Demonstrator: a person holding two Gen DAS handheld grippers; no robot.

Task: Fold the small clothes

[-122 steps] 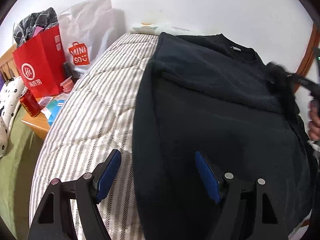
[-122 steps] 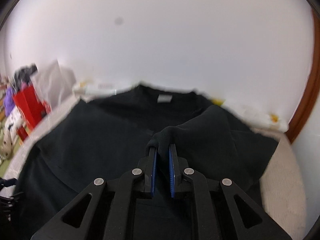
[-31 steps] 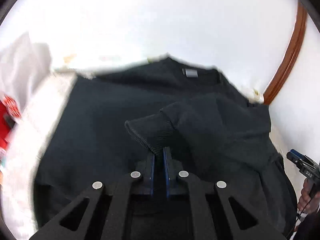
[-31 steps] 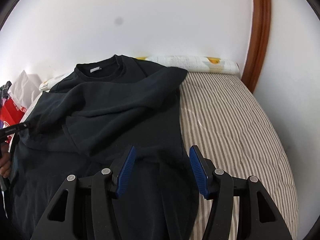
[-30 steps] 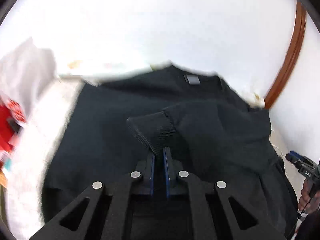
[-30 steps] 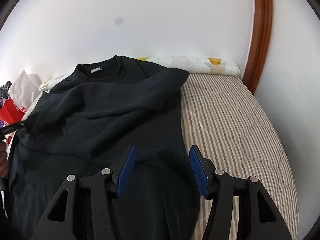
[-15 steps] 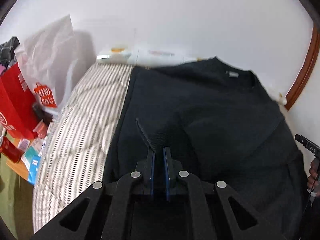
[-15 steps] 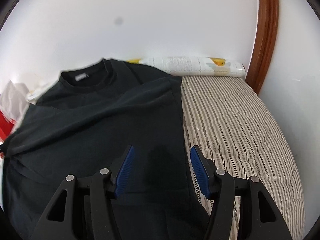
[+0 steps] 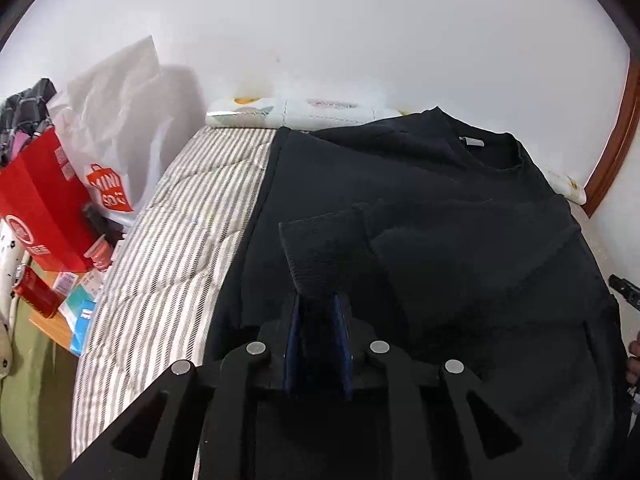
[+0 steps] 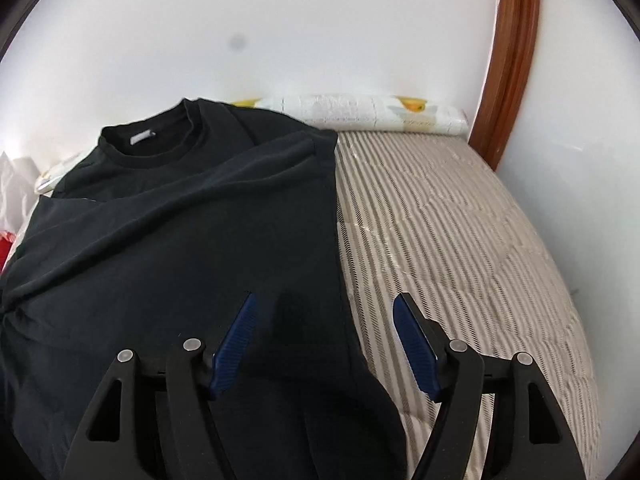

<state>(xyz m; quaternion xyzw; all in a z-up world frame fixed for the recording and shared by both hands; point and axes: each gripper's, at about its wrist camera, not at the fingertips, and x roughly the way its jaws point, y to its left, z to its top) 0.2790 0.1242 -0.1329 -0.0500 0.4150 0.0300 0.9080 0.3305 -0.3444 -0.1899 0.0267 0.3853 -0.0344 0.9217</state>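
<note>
A black long-sleeved sweatshirt (image 9: 460, 208) lies flat on the striped mattress (image 9: 180, 248), collar toward the wall. It also shows in the right wrist view (image 10: 180, 232). My left gripper (image 9: 318, 312) has its blue pads a little apart around the ribbed sleeve cuff (image 9: 320, 256), which lies over the body of the garment. My right gripper (image 10: 324, 316) is open and empty above the sweatshirt's right edge, with both sleeves folded in across the chest.
A red paper bag (image 9: 40, 200) and a white Miniso bag (image 9: 116, 128) stand left of the bed, with a red can (image 9: 36, 292) and small boxes on a low table. A rolled white pad (image 10: 360, 114) lies against the wall. A brown wooden frame (image 10: 508, 60) stands at right.
My left gripper has carried the sleeve cuff across and down onto the sweatshirt's body, and its pads have parted slightly. My right gripper, which released its sleeve earlier, stays open.
</note>
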